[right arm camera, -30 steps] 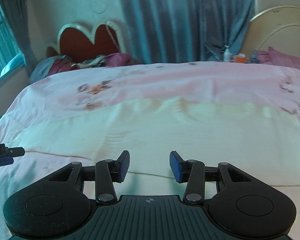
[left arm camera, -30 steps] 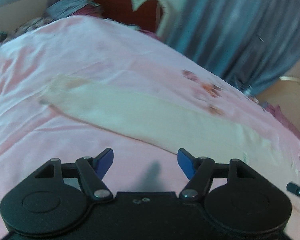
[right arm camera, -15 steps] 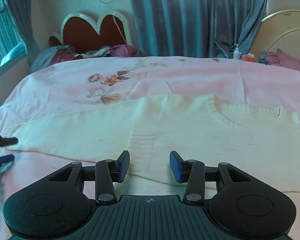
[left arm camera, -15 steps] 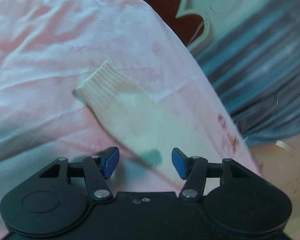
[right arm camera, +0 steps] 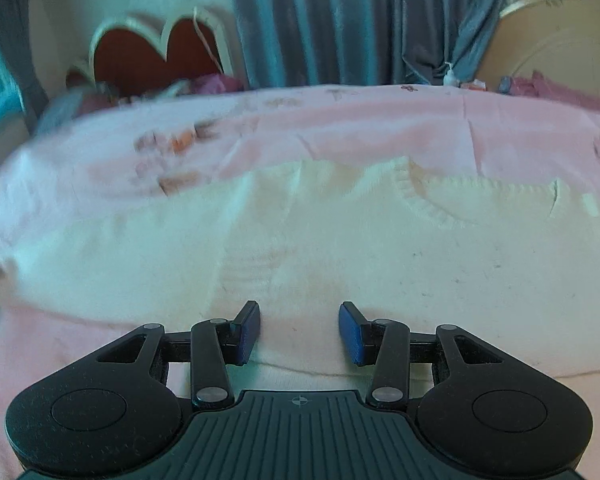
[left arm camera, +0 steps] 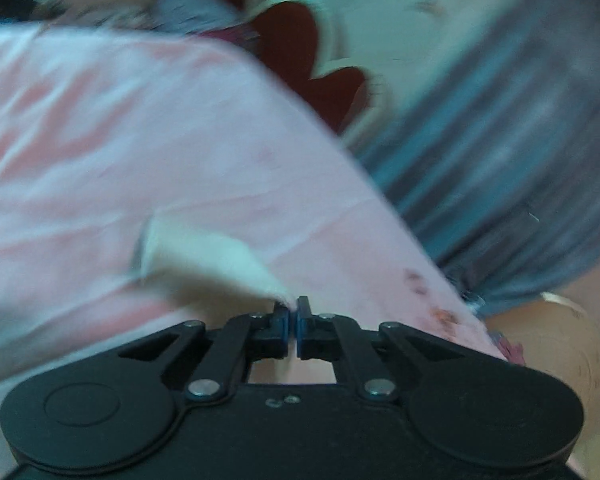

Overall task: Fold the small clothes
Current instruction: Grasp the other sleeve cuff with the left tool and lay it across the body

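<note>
**Sweater sleeve pinched on pink bedspread**

The left gripper (left arm camera: 292, 312) had its blue pads clamped on the cream sweater's sleeve (left arm camera: 204, 256), lifted off the pink bedspread (left arm camera: 140, 128); the sweater (right arm camera: 380, 248) lay spread flat across the bed; the right gripper (right arm camera: 299, 330) hovered over its near hem, fingers parted, holding nothing.

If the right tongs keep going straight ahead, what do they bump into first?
Most likely the cream sweater. The right tongs are open and point across it as it lies on the pink bedsheet. How high they sit above it is unclear.
</note>
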Tool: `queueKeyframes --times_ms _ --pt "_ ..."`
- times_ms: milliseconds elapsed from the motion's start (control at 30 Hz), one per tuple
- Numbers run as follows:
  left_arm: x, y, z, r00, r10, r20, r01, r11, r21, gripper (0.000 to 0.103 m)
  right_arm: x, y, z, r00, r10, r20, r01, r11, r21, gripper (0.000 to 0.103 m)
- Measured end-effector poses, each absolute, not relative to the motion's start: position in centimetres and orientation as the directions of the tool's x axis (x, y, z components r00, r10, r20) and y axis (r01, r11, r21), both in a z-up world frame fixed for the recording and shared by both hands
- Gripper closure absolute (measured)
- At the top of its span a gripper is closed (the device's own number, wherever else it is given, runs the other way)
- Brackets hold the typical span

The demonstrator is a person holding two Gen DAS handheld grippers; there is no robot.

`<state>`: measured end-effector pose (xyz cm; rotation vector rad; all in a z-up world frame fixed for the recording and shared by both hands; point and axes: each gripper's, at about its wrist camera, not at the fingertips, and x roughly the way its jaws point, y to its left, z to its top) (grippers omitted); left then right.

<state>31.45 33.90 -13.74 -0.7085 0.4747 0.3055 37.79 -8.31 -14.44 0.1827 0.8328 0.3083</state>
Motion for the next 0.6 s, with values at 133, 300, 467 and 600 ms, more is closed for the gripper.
queueKeyframes --times_ms 133,300,467,600 --pt "32.9 28.8 -9.9 0.898 -0.021 -0.439 -0.222 0.841 -0.493 0.100 36.7 -10.2 -13.1 0.662 0.334 -0.670 -0.182 0.940 0.289 0.059" --pt "35.3 20.2 -7.6 0.884 -0.225 -0.410 -0.001 0.875 -0.484 0.100 36.0 -13.6 -12.1 0.682 0.329 -0.653 -0.152 0.937 0.314 0.059" --pt "37.7 10.0 -7.8 0.817 -0.386 -0.429 0.176 0.875 -0.452 0.100 34.9 -18.8 -11.7 0.705 0.303 -0.641 -0.103 0.938 0.331 0.059" --pt "39.1 2.0 -10.6 0.727 -0.458 -0.511 0.273 0.876 -0.397 0.099 34.1 -23.0 -11.7 0.715 0.272 -0.644 -0.064 0.943 0.327 0.059"
